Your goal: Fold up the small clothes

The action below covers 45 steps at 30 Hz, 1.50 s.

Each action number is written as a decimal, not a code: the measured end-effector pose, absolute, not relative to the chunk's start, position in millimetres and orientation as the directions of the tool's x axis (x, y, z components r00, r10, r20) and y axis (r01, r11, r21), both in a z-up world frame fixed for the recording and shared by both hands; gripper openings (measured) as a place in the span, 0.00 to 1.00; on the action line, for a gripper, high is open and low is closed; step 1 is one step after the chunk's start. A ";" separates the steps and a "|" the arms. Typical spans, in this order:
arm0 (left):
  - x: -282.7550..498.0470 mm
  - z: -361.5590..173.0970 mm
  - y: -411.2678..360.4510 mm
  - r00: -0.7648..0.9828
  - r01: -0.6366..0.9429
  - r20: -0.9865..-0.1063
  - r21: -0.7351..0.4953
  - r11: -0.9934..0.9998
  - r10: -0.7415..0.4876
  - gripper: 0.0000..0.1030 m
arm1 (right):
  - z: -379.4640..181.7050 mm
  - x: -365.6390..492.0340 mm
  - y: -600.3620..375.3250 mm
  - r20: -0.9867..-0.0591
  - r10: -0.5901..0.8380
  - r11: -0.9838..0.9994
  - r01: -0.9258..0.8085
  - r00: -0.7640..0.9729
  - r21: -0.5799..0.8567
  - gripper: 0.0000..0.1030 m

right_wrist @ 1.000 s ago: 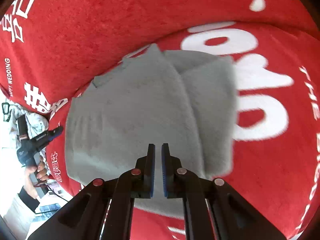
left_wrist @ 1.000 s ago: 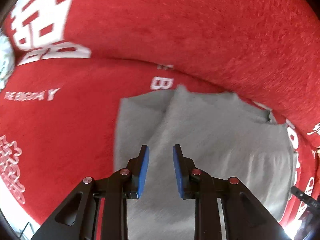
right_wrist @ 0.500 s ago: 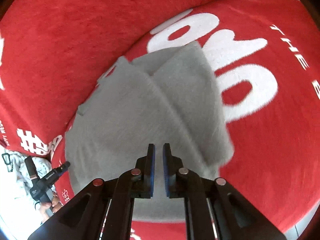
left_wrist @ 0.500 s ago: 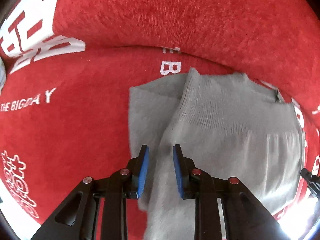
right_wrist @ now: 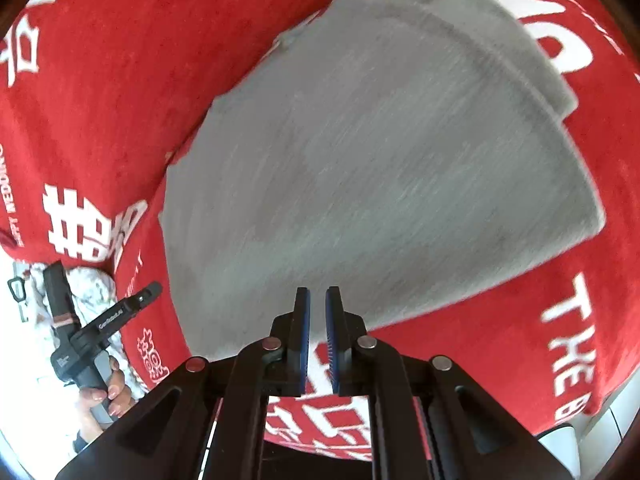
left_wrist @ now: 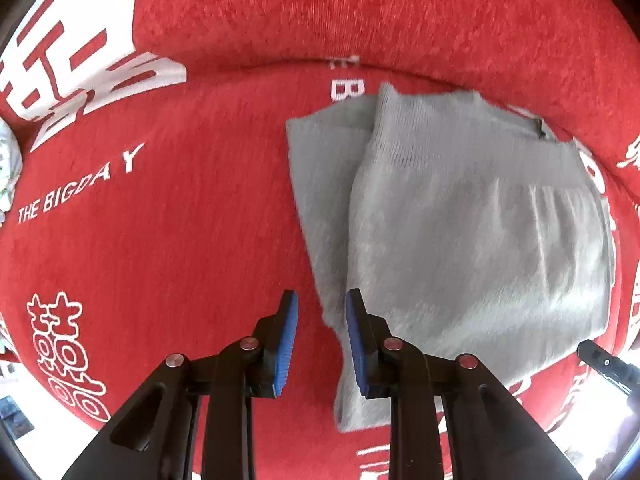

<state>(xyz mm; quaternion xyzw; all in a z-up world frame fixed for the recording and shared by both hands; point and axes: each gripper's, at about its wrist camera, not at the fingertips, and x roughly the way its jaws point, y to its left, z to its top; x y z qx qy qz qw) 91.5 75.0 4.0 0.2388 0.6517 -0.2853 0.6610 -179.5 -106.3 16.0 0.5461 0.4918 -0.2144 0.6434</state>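
Observation:
A grey knitted garment [left_wrist: 460,220] lies folded flat on a red cloth with white lettering [left_wrist: 160,240]; a narrower layer sticks out along its left side. My left gripper [left_wrist: 321,300] points down over the garment's lower left edge, blue pads apart, with nothing between them. In the right wrist view the same garment [right_wrist: 380,160] fills the middle. My right gripper [right_wrist: 318,292] hovers at its near edge, pads almost together, holding nothing. A hand [right_wrist: 100,396] holding the left gripper shows at the lower left.
The red cloth [right_wrist: 120,60] rises in a fold behind the garment. White patterned fabric [right_wrist: 92,284] lies past the cloth's left edge. A pale floor or surface [right_wrist: 560,440] shows beyond the cloth's near right edge.
My left gripper has slid left, from over the garment to its left edge. My right gripper has drawn back to the garment's near edge and rolled. Neither jaw opening has visibly changed.

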 end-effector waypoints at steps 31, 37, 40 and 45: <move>77.4 0.7 105.5 0.095 0.646 -0.995 0.082 0.759 0.027 1.00 | 4.2 -168.1 -35.1 -0.823 0.359 0.305 0.778 0.440 0.549 0.65; 81.2 -5.3 116.2 0.013 0.632 -1.000 -0.009 0.775 -0.022 1.00 | -2.6 -168.7 -28.9 -0.789 0.374 0.254 0.765 0.487 0.592 0.65; 82.5 -6.7 120.5 -0.002 0.633 -0.999 -0.036 0.773 -0.045 1.00 | -10.7 -172.8 -27.3 -0.761 0.385 0.196 0.759 0.523 0.621 0.65; 87.8 -10.2 128.1 -0.037 0.628 -0.996 -0.090 0.773 -0.086 1.00 | -30.5 -180.3 -23.0 -0.693 0.404 0.062 0.738 0.597 0.672 0.65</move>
